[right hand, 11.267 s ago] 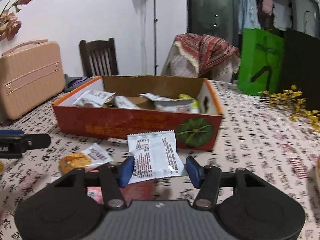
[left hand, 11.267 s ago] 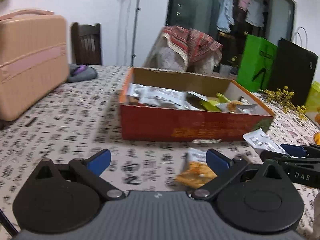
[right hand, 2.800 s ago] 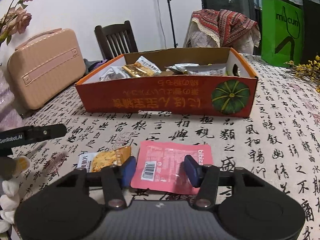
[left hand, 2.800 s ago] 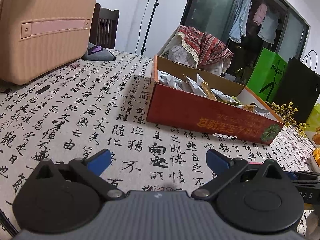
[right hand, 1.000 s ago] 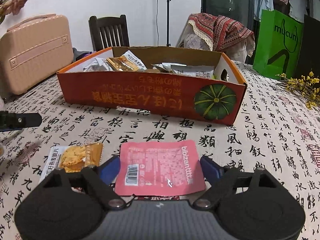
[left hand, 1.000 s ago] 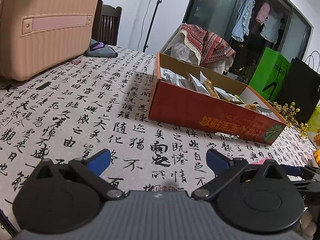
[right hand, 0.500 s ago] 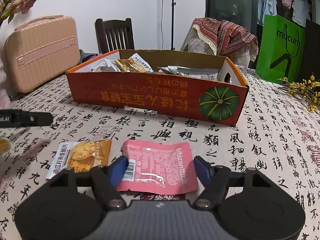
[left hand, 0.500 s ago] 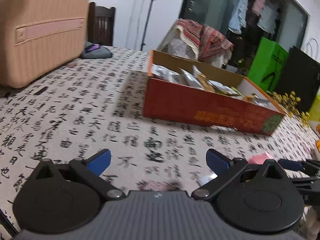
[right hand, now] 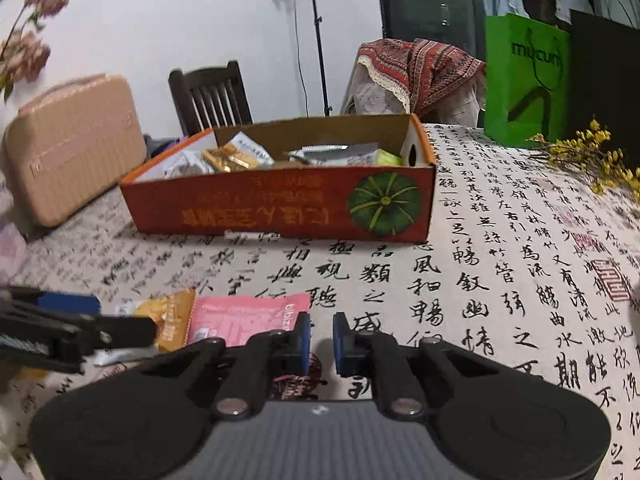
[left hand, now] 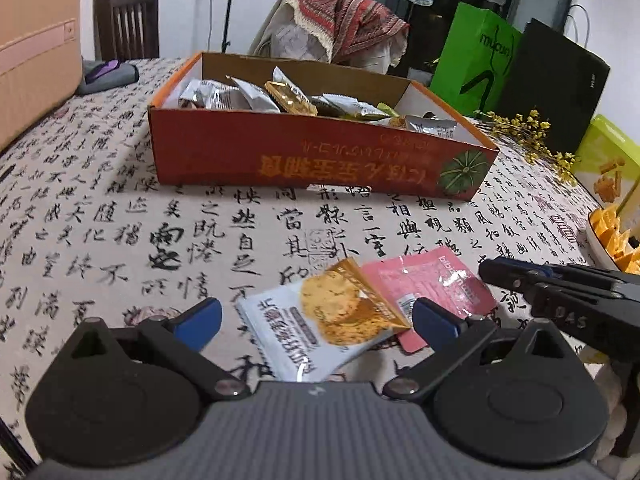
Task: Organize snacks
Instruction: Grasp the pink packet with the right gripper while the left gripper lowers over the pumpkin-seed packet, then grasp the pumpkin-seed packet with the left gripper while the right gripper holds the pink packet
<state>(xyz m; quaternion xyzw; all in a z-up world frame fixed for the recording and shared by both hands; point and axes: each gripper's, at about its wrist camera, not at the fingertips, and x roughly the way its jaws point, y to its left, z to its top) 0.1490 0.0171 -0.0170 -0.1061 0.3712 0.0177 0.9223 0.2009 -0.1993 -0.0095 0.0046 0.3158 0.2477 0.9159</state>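
An orange cardboard box (left hand: 320, 160) holding several snack packets stands mid-table; it also shows in the right wrist view (right hand: 280, 208). A cracker packet (left hand: 320, 328) lies between the wide-open jaws of my left gripper (left hand: 316, 320). A pink packet (left hand: 432, 284) lies beside it on the right, partly under it. My right gripper (right hand: 321, 334) has its jaws nearly closed with nothing between them, just right of the pink packet (right hand: 240, 316). The cracker packet (right hand: 168, 316) lies further left.
A pink suitcase (right hand: 72, 140) stands at the far left, with a chair (right hand: 208, 96) behind the table. Green and black bags (left hand: 480, 56) stand at the back right, yellow flowers (left hand: 532, 140) lie nearby, and a bowl of orange snacks (left hand: 616, 236) sits at the right edge.
My left gripper has swung right and now frames the cracker packet. My right gripper has shifted right off the pink packet and its jaws have closed almost fully.
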